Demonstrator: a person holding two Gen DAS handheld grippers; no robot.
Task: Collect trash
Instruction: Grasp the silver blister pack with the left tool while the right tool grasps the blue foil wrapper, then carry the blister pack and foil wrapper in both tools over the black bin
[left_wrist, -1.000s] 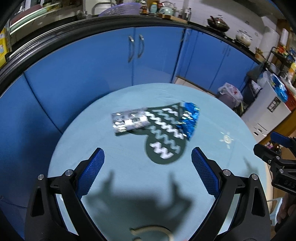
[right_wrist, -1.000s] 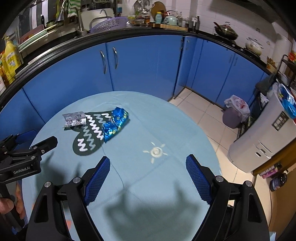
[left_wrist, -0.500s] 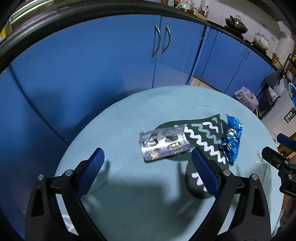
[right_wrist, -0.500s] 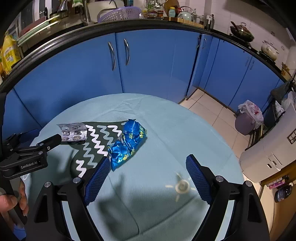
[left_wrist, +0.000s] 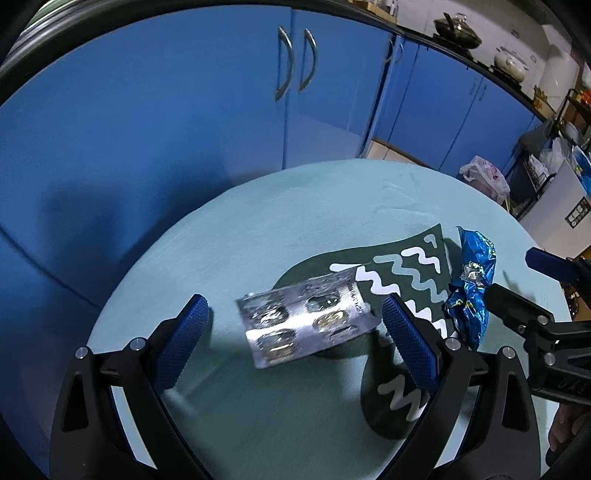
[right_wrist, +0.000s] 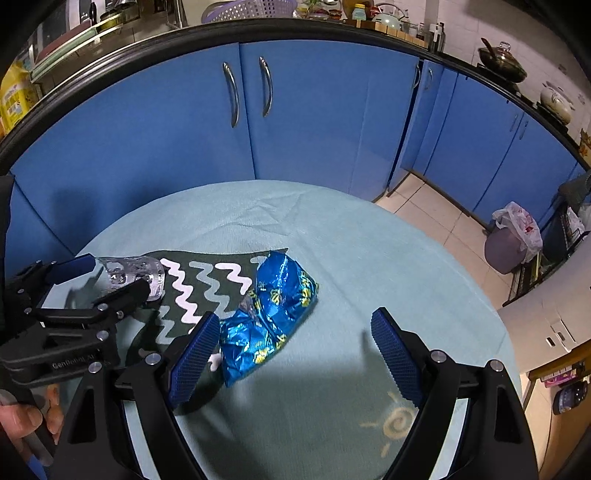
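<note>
A silver blister pack lies on the round table, partly on a dark green mitten-shaped mat with zigzag lines. My left gripper is open, its blue pads on either side of the pack and just above it. A crumpled blue foil wrapper rests at the mat's right edge. My right gripper is open, hovering over the wrapper, whose lower end sits by the left pad. In the right wrist view the left gripper and blister pack show at left.
The table has a light teal cloth with a pale sun print. Blue kitchen cabinets curve behind it. A bin with a plastic bag stands on the tiled floor at right. A person's hand holds the left gripper's handle.
Both grippers have come down and forward toward the trash. The blister pack now sits between the left pads, and the blue wrapper has come up against the right gripper's left pad. Jaws stayed wide.
</note>
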